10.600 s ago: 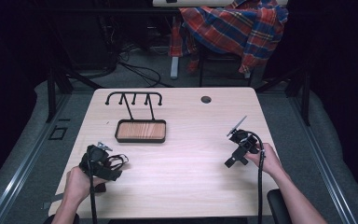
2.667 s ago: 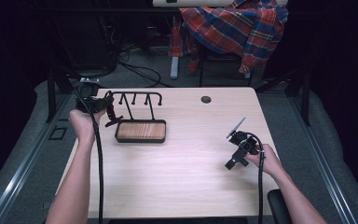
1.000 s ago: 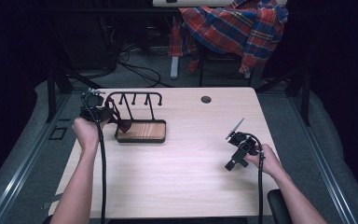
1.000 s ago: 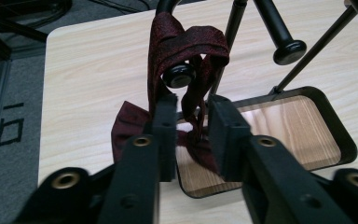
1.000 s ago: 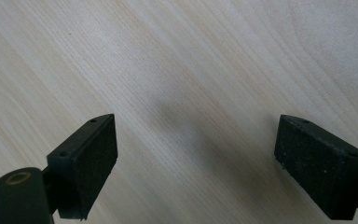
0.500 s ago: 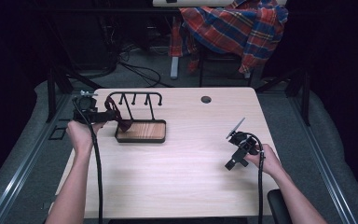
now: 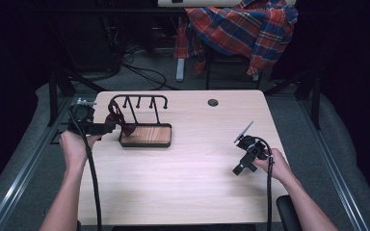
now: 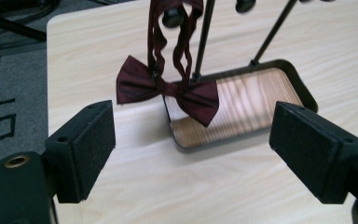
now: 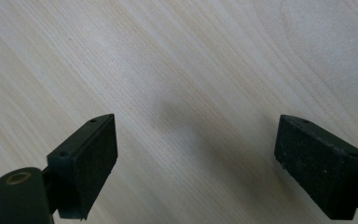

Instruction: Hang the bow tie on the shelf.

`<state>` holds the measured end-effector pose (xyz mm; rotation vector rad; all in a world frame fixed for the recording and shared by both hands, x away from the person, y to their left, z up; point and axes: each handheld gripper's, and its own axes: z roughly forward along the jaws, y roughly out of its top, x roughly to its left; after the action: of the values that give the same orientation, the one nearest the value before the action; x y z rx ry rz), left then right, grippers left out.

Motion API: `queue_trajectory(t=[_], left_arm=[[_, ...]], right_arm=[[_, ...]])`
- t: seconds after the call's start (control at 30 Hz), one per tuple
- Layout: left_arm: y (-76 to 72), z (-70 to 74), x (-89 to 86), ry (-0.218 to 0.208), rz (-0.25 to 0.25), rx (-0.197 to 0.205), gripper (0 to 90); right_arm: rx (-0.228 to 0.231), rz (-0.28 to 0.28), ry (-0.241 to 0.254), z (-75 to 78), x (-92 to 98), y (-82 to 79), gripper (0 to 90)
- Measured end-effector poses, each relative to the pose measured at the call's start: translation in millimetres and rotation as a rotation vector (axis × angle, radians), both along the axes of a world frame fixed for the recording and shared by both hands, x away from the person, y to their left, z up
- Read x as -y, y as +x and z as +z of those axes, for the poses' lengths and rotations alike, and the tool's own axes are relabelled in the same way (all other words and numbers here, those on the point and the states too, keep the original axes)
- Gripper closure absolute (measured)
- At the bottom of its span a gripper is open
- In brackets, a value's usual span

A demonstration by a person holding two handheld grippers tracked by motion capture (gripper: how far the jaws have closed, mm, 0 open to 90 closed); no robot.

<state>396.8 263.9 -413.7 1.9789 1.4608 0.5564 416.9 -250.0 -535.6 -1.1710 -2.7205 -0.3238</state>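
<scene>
A dark red bow tie [image 8: 168,91] hangs by its looped strap from the leftmost knob [image 8: 171,16] of a black hook rack [image 7: 138,100]. It dangles just over the left rim of the rack's wooden tray base [image 7: 147,135]. My left gripper [image 8: 191,149] stands open a short way in front of the tie, with nothing between its pads [image 8: 81,149]. In the high view the left gripper [image 7: 103,127] sits at the table's left edge, jaws pointing at the bow tie [image 7: 120,122]. My right gripper [image 7: 241,156] hovers open over bare wood; in its own view the right gripper [image 9: 191,163] holds nothing.
Two more hooks [image 7: 151,102] on the rack are bare. A round black grommet [image 7: 213,102] sits near the table's far edge. A plaid shirt [image 7: 243,29] drapes over a chair behind the table. Cables lie on the floor beyond.
The left gripper carried the bow tie up to the rack, let it go on the leftmost hook and drew back a little to the left. The right gripper stayed put.
</scene>
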Motion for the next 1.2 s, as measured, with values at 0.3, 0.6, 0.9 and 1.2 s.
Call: queue_trajectory(t=[0.3, 0.6, 0.9, 1.2], left_arm=[[-28.6, -5.8, -12.5, 0.03, 0.011, -0.004, 7.7], [-48.8, -17.6, -22.6, 0.033, 0.043, -0.006, 4.0], [-62.5, -26.9, -23.7, 0.057, 0.037, -0.056, 0.1], [-75.8, -36.6, -24.7, 0.07, 0.025, -0.082, 0.0]], right_arm=[[0.001, 0.003, -0.004, 0.0, -0.4, -0.1, 12.9], [0.005, 0.003, -0.007, 0.2, -1.1, -0.6, 12.9], [0.001, -0.003, 0.002, -0.1, -2.0, -1.2, 12.9], [-0.002, 0.019, -0.016, 0.7, -1.7, -0.3, 12.9]])
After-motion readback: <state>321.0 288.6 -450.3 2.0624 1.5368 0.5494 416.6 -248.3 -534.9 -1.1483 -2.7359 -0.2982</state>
